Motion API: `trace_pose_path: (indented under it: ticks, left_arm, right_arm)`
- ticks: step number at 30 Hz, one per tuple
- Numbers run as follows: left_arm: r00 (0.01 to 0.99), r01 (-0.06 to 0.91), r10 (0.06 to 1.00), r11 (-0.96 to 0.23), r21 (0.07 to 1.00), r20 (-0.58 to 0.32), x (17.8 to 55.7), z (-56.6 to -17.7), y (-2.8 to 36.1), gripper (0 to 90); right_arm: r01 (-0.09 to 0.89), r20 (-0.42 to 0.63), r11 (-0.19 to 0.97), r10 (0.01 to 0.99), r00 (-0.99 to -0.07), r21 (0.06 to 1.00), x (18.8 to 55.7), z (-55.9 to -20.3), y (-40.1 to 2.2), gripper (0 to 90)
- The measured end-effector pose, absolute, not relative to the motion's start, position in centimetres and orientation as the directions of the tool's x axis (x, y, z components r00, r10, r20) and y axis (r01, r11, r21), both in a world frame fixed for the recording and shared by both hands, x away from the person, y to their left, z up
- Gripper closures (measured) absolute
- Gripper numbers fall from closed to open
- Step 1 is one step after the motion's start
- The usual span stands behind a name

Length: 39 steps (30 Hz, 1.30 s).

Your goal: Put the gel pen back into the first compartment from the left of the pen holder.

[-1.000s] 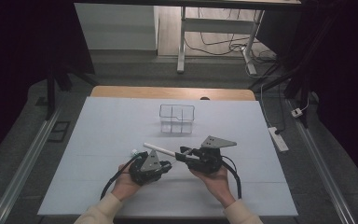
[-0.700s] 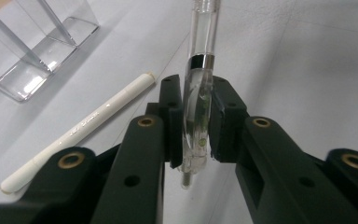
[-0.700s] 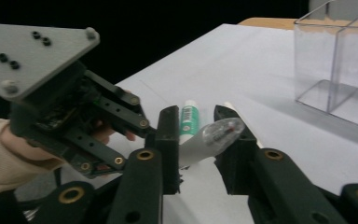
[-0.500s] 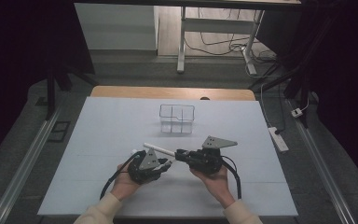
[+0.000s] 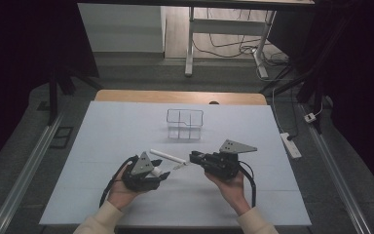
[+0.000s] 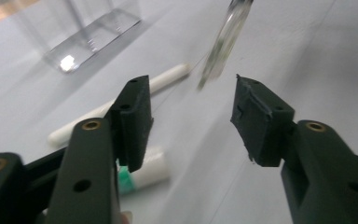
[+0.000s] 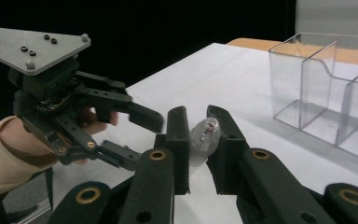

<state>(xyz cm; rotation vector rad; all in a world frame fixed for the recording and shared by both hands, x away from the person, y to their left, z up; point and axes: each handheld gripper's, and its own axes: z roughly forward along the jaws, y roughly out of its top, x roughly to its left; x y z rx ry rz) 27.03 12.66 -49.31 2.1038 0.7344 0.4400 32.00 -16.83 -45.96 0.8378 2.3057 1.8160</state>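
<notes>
A white table (image 5: pixel 102 195) is seen, with a clear divided box (image 5: pixel 185 123) as landmark. Nearer the person than the box, a small clear tube (image 7: pixel 204 135) is pinched by the right gripper (image 7: pixel 199 140); the left gripper (image 6: pixel 191 116) has just been spreading, nothing between its jaws. The tube is judged light, slippery and fragile, best held mid-body.

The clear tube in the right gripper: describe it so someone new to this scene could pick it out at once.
Start at the white table and find the right gripper near its front edge, this side of the clear divided box. The clear tube is pinched between that gripper's black jaws. Unlike the white cap lying flat on the table nearby, it is see-through and held off the surface.
</notes>
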Motion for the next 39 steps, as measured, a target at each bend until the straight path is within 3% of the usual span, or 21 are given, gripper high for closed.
trace_pose_path:
  ticks: [25,39]
  left_arm:
    - [0.674,0.410,0.739,-0.386,0.826,0.011,24.1,-50.0,19.5,41.8]
    - [0.652,0.435,0.758,-0.385,0.814,0.010,23.9,-50.6,21.3,38.2]
  right_arm:
    - [0.344,0.237,0.117,0.524,-0.818,0.931,32.5,-45.4,-18.0,78.5]
    - [0.337,0.207,0.132,0.569,-0.796,0.932,33.4,-44.1,-18.3,78.4]
